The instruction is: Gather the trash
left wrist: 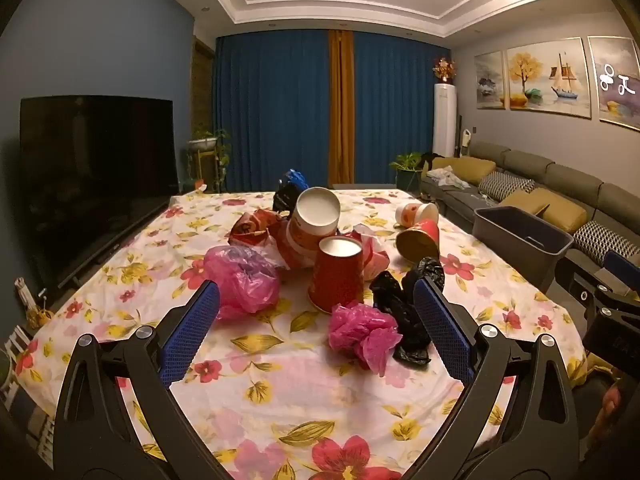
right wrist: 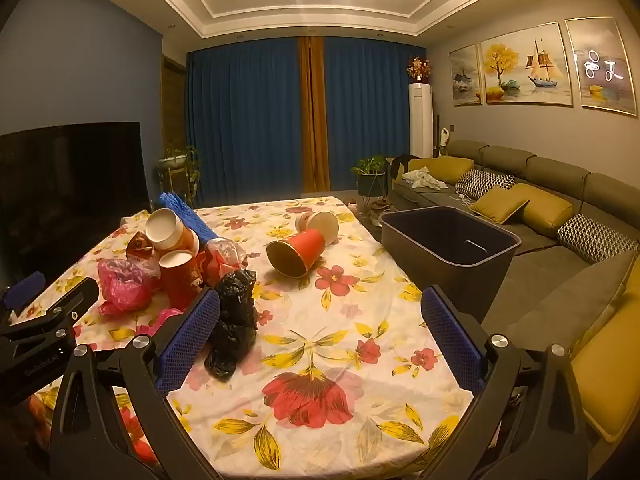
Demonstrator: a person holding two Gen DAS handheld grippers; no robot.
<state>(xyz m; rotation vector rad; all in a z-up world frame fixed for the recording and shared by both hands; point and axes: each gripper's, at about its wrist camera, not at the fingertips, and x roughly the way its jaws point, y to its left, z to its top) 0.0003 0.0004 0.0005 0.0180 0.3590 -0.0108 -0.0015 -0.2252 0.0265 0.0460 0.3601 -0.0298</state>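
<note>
Trash lies on a flowered tablecloth (left wrist: 280, 400). In the left wrist view an upside-down red paper cup (left wrist: 338, 276), a small pink bag (left wrist: 362, 336), a black bag (left wrist: 404, 312), a larger pink bag (left wrist: 240, 276) and a cup on its side (left wrist: 316, 216) lie ahead. My left gripper (left wrist: 316, 312) is open and empty, just short of the red cup. My right gripper (right wrist: 320, 328) is open and empty over bare cloth, with the black bag (right wrist: 236, 320) by its left finger. A red cup on its side (right wrist: 296, 254) lies further ahead.
A dark grey bin (right wrist: 448, 248) stands off the table's right edge, also in the left wrist view (left wrist: 524, 240). A sofa (right wrist: 560, 216) runs along the right wall. A television (left wrist: 96, 176) stands left of the table. Two more cups (left wrist: 418, 224) lie far right on the table.
</note>
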